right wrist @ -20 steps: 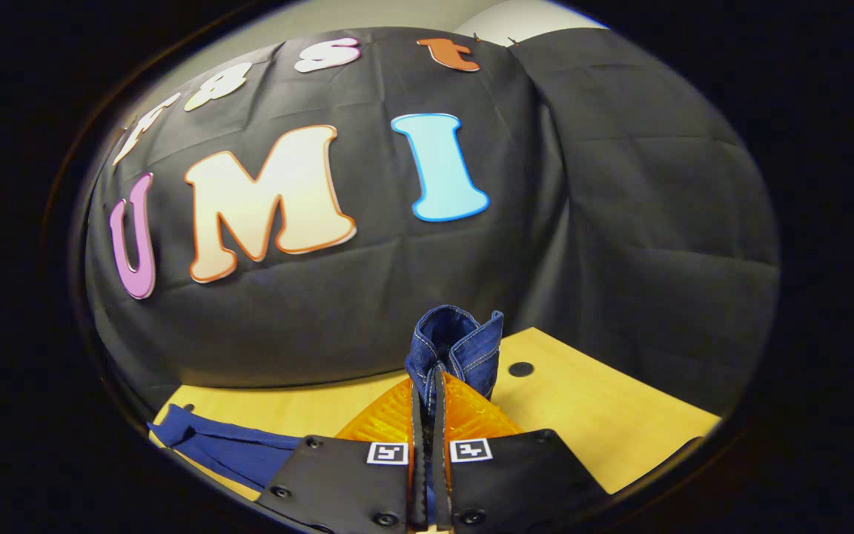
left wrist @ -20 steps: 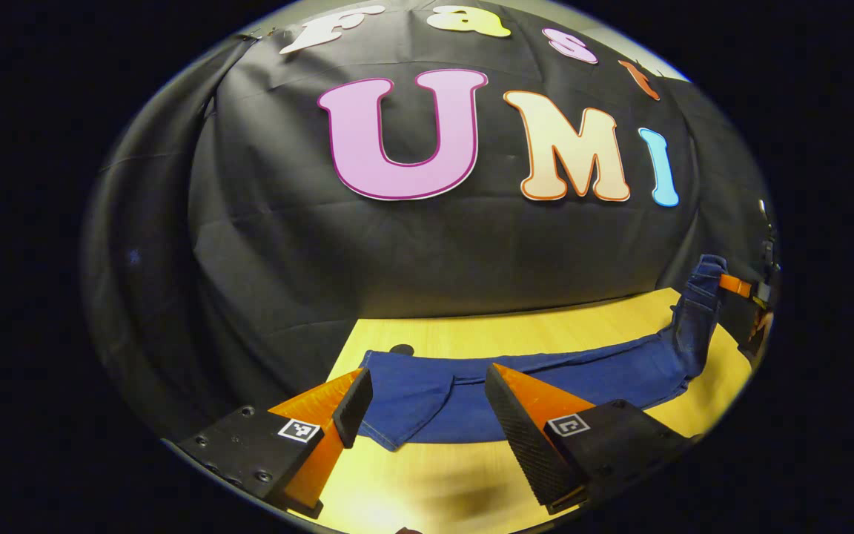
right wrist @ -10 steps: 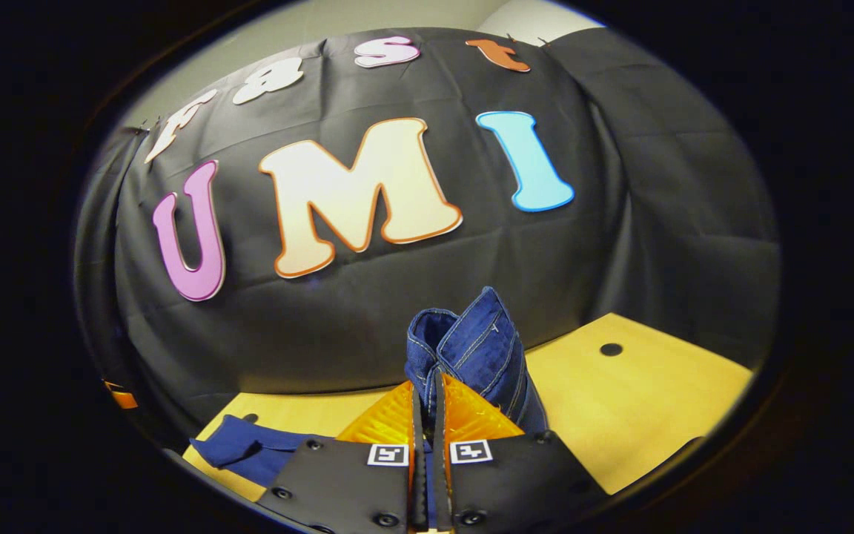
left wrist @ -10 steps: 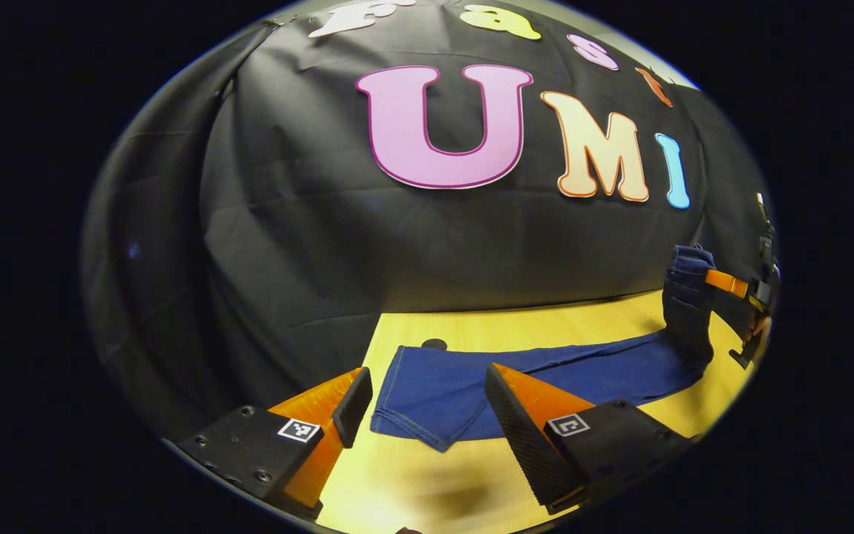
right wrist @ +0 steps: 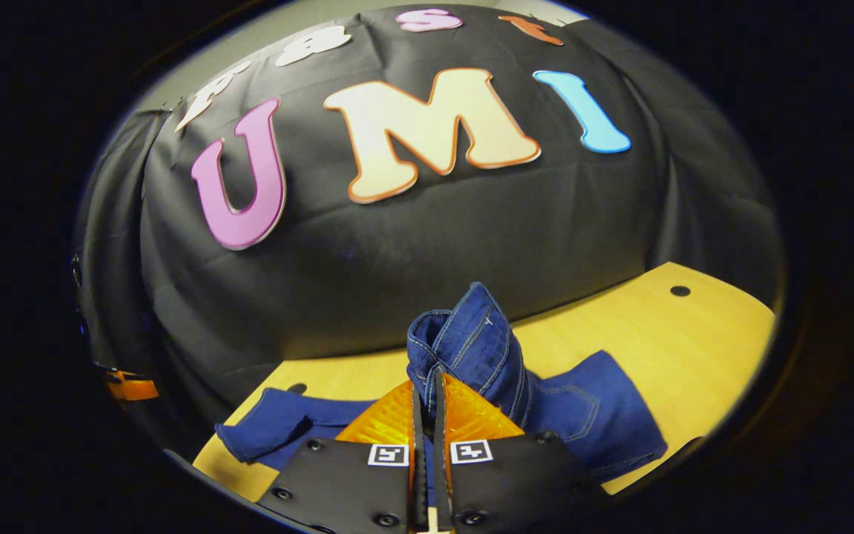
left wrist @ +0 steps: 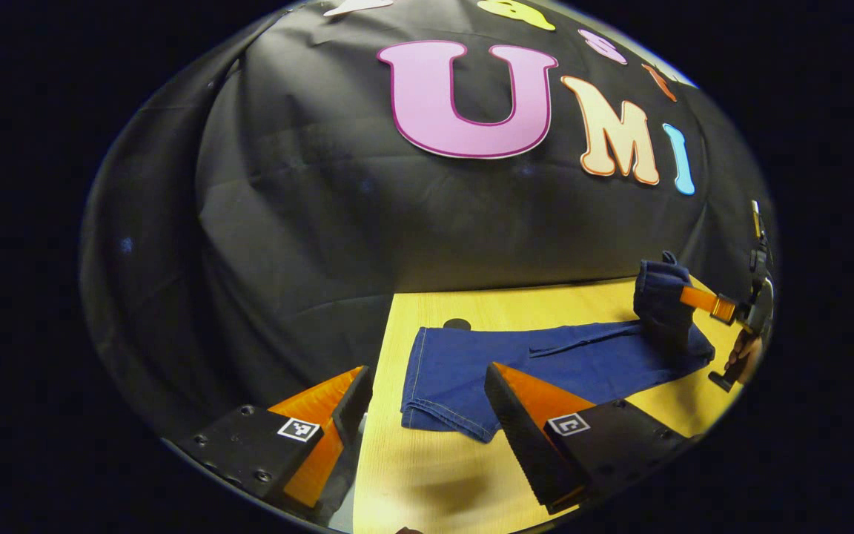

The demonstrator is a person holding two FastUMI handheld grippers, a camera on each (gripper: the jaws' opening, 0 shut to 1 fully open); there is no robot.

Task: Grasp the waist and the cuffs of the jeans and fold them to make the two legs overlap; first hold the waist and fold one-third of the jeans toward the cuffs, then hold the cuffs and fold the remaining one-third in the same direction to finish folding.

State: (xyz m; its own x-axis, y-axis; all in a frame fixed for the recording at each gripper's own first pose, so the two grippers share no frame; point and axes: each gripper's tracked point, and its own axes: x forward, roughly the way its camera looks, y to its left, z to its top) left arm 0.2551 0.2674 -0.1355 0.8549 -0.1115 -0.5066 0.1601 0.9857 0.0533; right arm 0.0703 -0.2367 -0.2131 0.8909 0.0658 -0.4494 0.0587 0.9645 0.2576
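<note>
We are partway through the waist fold. Our right gripper (right wrist: 427, 386) has its jaws closed on a bunched handful of the jeans (left wrist: 545, 363), and over the last second that handful has come down and inward: it was held high with the denim trailing up from the desk (left wrist: 434, 475), and now it hangs low over the cloth, with the seat and a back pocket already spread flat beneath it in the right gripper view. In the left gripper view the raised bundle (left wrist: 660, 300) sits just above the right end of the jeans, pinched by the far gripper (left wrist: 694, 298). The rest of the jeans lies flat along the desk, legs laid one on the other as far as we can tell, with the cuff end (left wrist: 442, 400) near our left gripper (left wrist: 427, 408). That gripper's jaws stand wide apart and hold nothing; the view has swung so the cuffs now sit between the jaws rather than ahead of them. We judge the first third is nearly laid over but not yet released. What remains is to set the waist down toward the cuffs, let go, and then take the cuffs for the last fold. The bunched grip may leave the folded edge crooked.
</note>
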